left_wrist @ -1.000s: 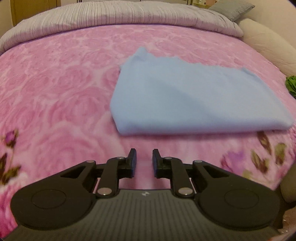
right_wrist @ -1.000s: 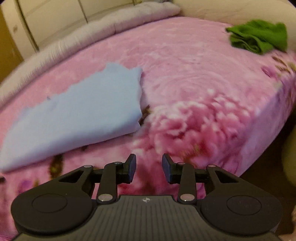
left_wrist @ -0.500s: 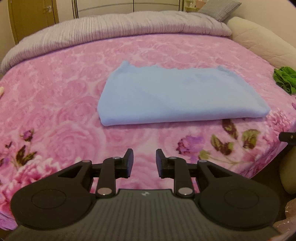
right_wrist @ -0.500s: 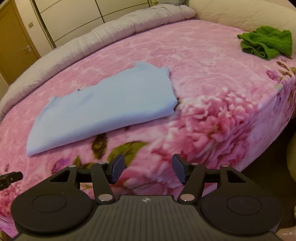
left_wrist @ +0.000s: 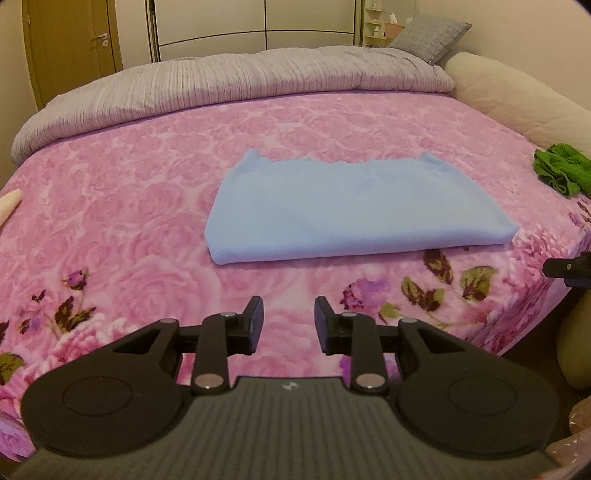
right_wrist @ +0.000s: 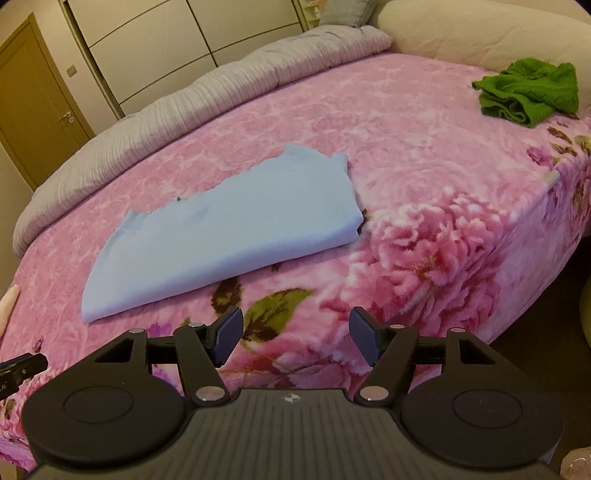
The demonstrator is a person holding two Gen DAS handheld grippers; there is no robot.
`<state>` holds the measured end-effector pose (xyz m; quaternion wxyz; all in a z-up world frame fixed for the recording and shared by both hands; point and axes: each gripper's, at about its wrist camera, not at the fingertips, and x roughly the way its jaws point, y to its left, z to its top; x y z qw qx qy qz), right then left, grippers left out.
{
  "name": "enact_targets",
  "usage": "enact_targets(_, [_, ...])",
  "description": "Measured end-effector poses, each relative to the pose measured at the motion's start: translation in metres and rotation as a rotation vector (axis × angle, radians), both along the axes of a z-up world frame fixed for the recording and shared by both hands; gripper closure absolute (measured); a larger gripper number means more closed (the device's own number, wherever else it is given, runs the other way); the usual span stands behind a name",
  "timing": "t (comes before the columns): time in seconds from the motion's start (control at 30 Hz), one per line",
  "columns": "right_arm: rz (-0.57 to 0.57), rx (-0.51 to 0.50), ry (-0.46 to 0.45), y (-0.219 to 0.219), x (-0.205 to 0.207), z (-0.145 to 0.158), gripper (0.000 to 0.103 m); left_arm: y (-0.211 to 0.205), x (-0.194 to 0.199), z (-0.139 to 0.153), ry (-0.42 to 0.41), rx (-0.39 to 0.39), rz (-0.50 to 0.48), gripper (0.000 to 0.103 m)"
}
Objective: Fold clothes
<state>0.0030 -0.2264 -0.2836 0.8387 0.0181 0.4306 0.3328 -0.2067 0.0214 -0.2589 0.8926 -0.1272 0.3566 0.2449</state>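
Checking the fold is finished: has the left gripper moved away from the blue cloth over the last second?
Yes. The left gripper has pulled back from the blue cloth: more pink blanket shows between them now.

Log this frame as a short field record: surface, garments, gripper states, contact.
surface: bed with pink floral blanket
folded item: light blue garment, flat, near the bed's front edge
unfolded item: green garment, bunched, far right by the cream headboard
left gripper: open, empty, short of the blue garment
right gripper: open wider, empty
contact: none with either garment
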Motion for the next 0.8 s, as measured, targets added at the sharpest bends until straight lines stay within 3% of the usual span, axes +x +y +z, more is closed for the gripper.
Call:
enact_targets(0.2, [-0.022,0.029,0.061,0.004,0.016,-0.017,0.036,0.034,0.005,-0.020,-0.054,-0.130,0.032,0.078])
enact_targets(0.27, [-0.031,0.077,0.110,0.005,0.024,-0.025,0.037,0.045,0.006,-0.026,-0.072,-0.174,0.043,0.077])
enact_targets(0.37, [-0.076,0.211,0.226,0.004,0.042,-0.040,0.037,0.063,0.009,-0.036,-0.099,-0.239,0.059,0.066])
enact_targets(0.57, [-0.205,0.431,0.427,0.009,0.079,-0.073,0.037,0.118,0.027,-0.065,-0.201,-0.487,0.206,0.058])
enact_targets(0.8, [-0.377,0.486,0.507,0.024,0.114,-0.099,0.044,0.168,0.046,-0.105,-0.287,-0.733,0.366,0.058])
